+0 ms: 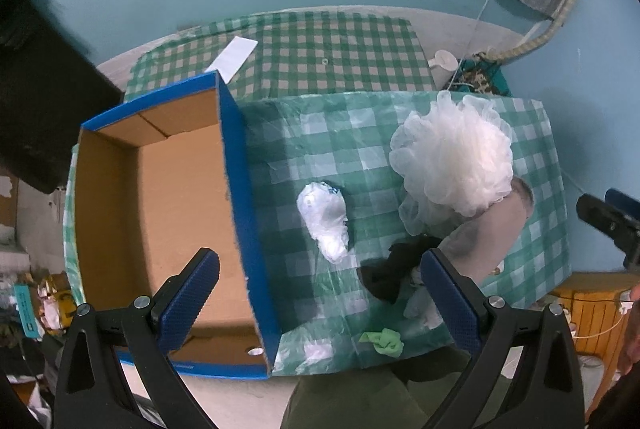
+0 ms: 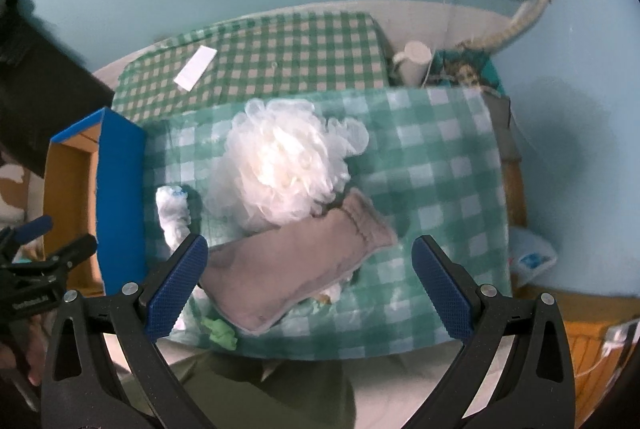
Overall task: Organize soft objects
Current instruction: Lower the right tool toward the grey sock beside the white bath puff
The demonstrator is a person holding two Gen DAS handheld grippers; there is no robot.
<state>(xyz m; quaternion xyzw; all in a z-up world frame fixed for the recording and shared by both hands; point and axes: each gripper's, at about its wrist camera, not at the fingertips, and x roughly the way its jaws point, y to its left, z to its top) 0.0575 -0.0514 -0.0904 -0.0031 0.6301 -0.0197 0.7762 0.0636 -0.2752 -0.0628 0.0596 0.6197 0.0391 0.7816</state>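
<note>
Both tools are held above the worktop (image 1: 532, 149) with its green checked cover. The left tool (image 1: 320, 293) stands wide and holds nothing; the right tool (image 2: 308, 281) is likewise wide and bare. An open blue cardboard box (image 1: 232, 157) sits at the left with nothing in it. Right of it lie a crumpled white plastic bag (image 1: 326, 221), a white mesh bath pouf (image 1: 456, 153), a grey sock (image 2: 288, 269), a black cloth (image 1: 392, 269) and, at the near edge, a small green rag (image 1: 384, 341).
</note>
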